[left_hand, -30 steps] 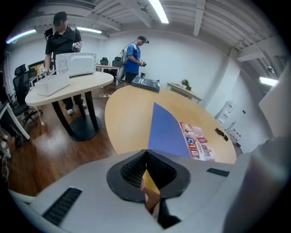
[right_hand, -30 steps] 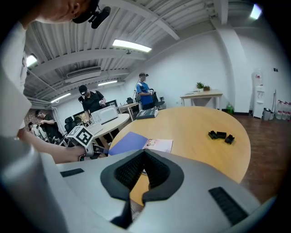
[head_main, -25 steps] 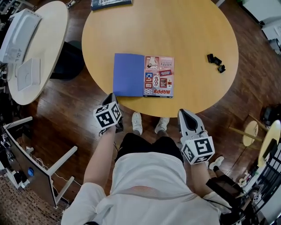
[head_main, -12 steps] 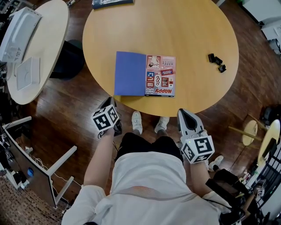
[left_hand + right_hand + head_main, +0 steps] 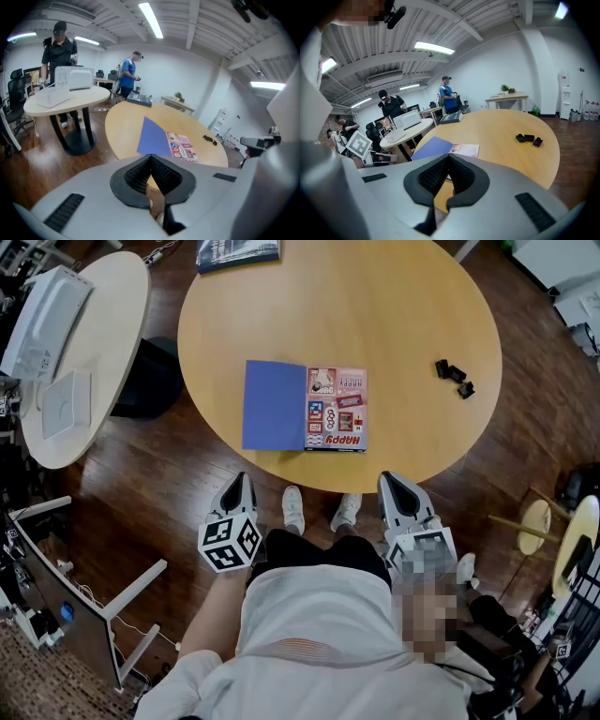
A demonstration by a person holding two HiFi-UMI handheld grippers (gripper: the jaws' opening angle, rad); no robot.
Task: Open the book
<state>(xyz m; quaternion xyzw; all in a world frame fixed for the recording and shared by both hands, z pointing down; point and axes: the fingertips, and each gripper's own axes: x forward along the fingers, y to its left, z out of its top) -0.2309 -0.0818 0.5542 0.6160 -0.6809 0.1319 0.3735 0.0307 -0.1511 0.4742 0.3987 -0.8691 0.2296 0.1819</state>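
The book (image 5: pixel 305 418) lies open and flat near the front edge of the round wooden table (image 5: pixel 403 306). Its left half is plain blue and its right half is a pink page of stickers. The book also shows in the left gripper view (image 5: pixel 161 139) and the right gripper view (image 5: pixel 440 149). My left gripper (image 5: pixel 238 484) hangs off the table's front edge, below the book's left half, shut and holding nothing (image 5: pixel 151 157). My right gripper (image 5: pixel 395 482) is also off the table, below and right of the book, shut and holding nothing (image 5: pixel 447 157).
Small black pieces (image 5: pixel 452 377) lie at the table's right. A dark book (image 5: pixel 237 252) rests at its far edge. A second round table (image 5: pixel 94 362) at the left carries a white device (image 5: pixel 42 320). Several people stand in the background (image 5: pixel 60 47).
My left gripper has drawn back from the table edge toward my body and now points straight at the table. The right gripper has hardly moved. The book lies as before.
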